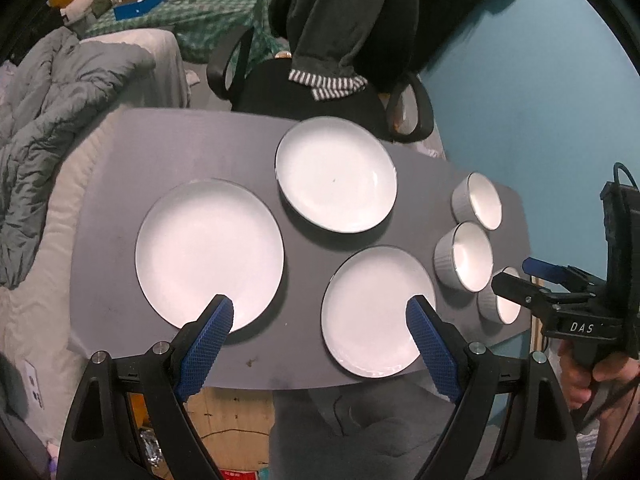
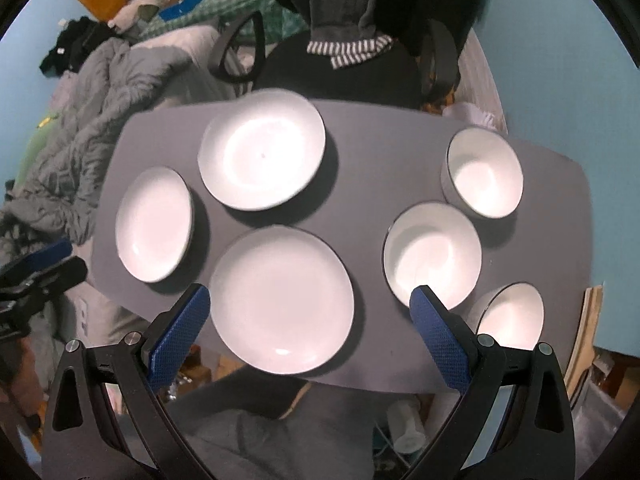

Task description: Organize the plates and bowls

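Observation:
Three white plates lie on the grey table [image 1: 180, 148]: a large one at the left [image 1: 210, 254], one at the far middle [image 1: 336, 174] and one near the front edge [image 1: 376, 312]. Three white ribbed bowls [image 1: 478, 200], [image 1: 464, 256], [image 1: 502, 302] stand in a row at the right end. My left gripper [image 1: 320, 308] is open above the front edge, between the left and near plates, holding nothing. My right gripper [image 2: 310, 296] hangs open and empty over the near plate [image 2: 282, 300], with the middle bowl [image 2: 434, 256] by its right finger. It also shows by the nearest bowl, right gripper [image 1: 514, 274].
A black office chair [image 1: 320, 92] draped with dark clothes stands behind the table. A bed with a grey duvet [image 1: 48, 120] lies to the left. A blue wall [image 1: 520, 80] closes the right side. A hand [image 1: 580, 376] holds the right gripper's handle.

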